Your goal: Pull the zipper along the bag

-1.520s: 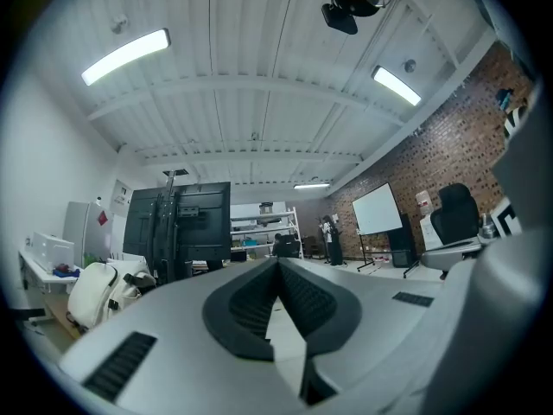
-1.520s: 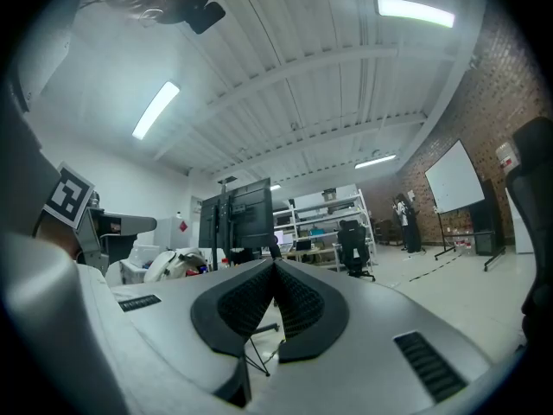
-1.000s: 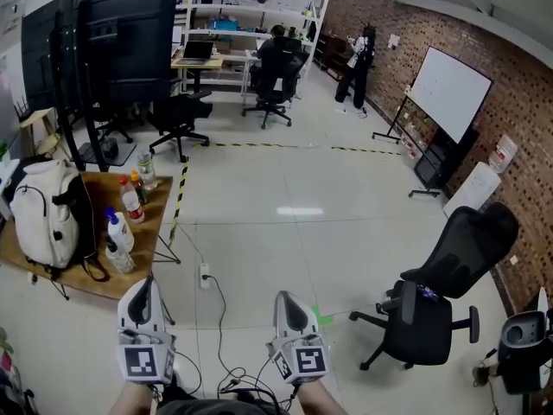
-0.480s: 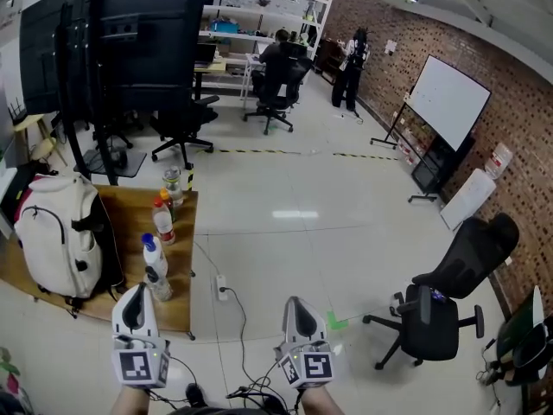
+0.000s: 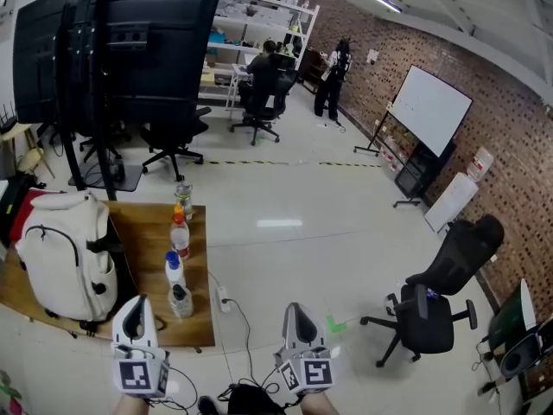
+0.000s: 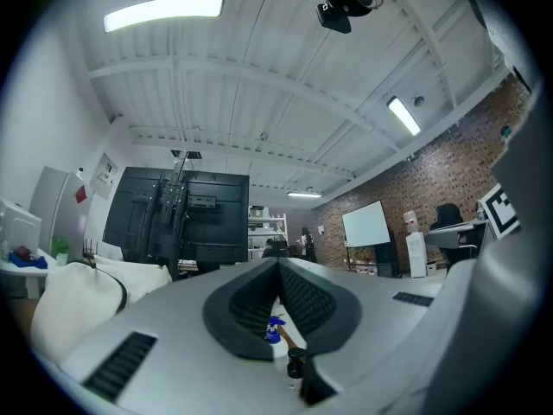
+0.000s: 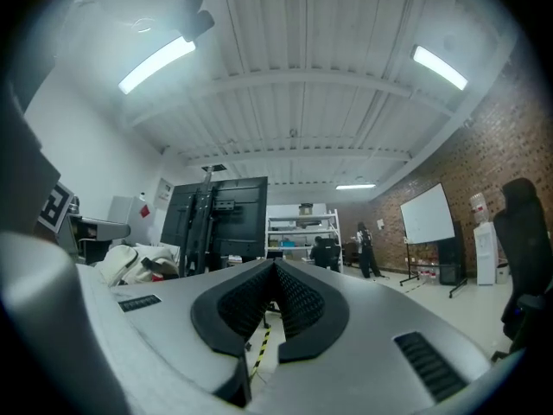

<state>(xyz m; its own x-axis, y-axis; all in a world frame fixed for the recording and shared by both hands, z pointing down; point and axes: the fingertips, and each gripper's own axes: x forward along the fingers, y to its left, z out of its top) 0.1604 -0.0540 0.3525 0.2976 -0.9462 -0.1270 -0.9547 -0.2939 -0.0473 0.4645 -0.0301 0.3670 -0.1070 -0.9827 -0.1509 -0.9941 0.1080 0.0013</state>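
A white backpack (image 5: 62,253) with black straps stands upright on a wooden table (image 5: 151,232) at the left of the head view; its zipper is too small to make out. The backpack (image 6: 78,296) also shows at the lower left of the left gripper view. Both grippers are held low at the bottom of the head view, well short of the bag. My left gripper (image 5: 134,311) is shut with nothing between its jaws. My right gripper (image 5: 295,316) is shut and empty too, over bare floor.
Several bottles (image 5: 178,232) stand in a row along the table's right edge. A large black screen on a stand (image 5: 112,46) rises behind the table. Cables and a power strip (image 5: 223,299) lie on the floor. Black office chairs (image 5: 436,284) stand at right, a whiteboard (image 5: 429,111) beyond. People stand and sit at the far shelves.
The view has advanced toward the table: backpack and bottles now sit nearer and more central. Both grippers stay shut at the bottom of the view.
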